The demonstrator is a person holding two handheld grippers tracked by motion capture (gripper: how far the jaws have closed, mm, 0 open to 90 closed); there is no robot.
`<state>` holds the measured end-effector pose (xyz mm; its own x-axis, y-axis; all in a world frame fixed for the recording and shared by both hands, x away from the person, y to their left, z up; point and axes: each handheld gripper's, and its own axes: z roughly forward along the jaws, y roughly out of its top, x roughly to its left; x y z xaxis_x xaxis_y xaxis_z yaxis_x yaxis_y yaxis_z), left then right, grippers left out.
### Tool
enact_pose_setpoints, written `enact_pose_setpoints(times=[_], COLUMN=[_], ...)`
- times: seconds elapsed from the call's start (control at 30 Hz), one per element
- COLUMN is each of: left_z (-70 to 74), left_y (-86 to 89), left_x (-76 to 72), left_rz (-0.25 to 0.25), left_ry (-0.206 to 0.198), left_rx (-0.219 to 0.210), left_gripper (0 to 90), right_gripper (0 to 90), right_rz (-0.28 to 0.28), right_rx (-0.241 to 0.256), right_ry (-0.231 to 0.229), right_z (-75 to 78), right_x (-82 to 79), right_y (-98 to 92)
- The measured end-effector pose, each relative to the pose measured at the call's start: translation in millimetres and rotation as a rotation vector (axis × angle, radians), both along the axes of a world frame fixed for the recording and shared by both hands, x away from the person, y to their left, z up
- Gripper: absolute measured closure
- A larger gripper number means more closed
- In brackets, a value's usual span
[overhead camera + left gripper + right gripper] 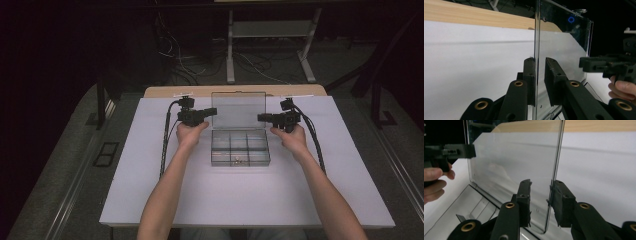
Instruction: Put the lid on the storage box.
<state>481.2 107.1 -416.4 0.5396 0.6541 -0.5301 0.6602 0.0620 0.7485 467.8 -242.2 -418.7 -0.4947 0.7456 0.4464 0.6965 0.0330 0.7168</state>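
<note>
Two grippers flank the upright lid of the clear compartment box, which sits mid-table on the white sheet. The lid stands open, roughly vertical, hinged at the box's far edge.

Our left gripper straddles the lid's left edge: jaws spread, one pad close against the near face, the other with a visible gap, so not clamped yet. Our right gripper straddles the lid's right edge the same way, jaws apart, plastic edge between them nearer the right pad, no firm pinch visible.

We judge the step as taking hold of the lid on both sides, likely to swing it down shut. To do it well: close both jaws evenly, keep the pads square on the thin panel, grip low enough not to flex it, and move both hands together so the lid doesn't twist on its hinge. Small items lie in the front row; keep the box from sliding or they'll jump.
</note>
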Motion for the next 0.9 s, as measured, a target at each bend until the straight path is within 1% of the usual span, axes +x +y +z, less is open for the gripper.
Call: enact_pose_setpoints(times=[0.07,0.2,0.27,0.37,0.43,0.5,0.57,0.63,0.73,0.77,0.9], left_z=[0.1,0.2,0.5,1.3,1.5,1.8,2.6,3.6,3.9,4.0,4.5], left_y=[-0.6,-1.0,-0.8,-1.3,-1.9,-1.8,-1.8,-1.9,-2.8,-3.2,-1.6], left_x=[-0.1,-0.5,-0.6,-1.8,-3.0,-3.6,-4.2,-5.9,-10.0,-11.5,-15.7], left_rz=[0.002,0.001,-0.002,0.001,0.007,0.007,0.005,0.006,0.013,0.02,0.015], left_ry=[-0.003,-0.008,-0.013,-0.02,-0.026,-0.025,-0.027,-0.031,-0.045,-0.047,-0.051], left_rx=[0.001,0.002,0.007,0.012,0.012,0.014,0.01,0.011,0.003,-0.007,-0.034], left_gripper=[78.1,78.0,78.0,77.9,77.8,77.7,77.4,76.8,73.0,72.8,70.4], right_gripper=[67.4,66.9,67.0,68.9,71.1,71.7,71.7,71.7,71.7,71.7,71.6], right_rz=[-0.005,-0.014,-0.02,-0.024,-0.023,-0.022,-0.017,-0.009,-0.002,-0.001,0.007], right_rx=[-0.001,-0.009,-0.001,-0.002,-0.007,-0.005,-0.013,-0.027,-0.032,-0.034,-0.036], right_ry=[-0.013,-0.019,-0.021,-0.027,-0.03,-0.03,-0.036,-0.057,-0.07,-0.076,-0.096], right_z=[5.2,16.1,19.5,21.9,22.1,22.4,23.6,25.0,27.5,28.0,30.5], right_x=[3.4,10.0,12.7,14.2,13.5,13.0,12.0,10.5,6.6,5.4,-1.3], right_y=[-0.3,0.3,-0.1,0.3,-0.2,-1.1,-1.0,-0.9,-0.3,-0.3,-0.7])
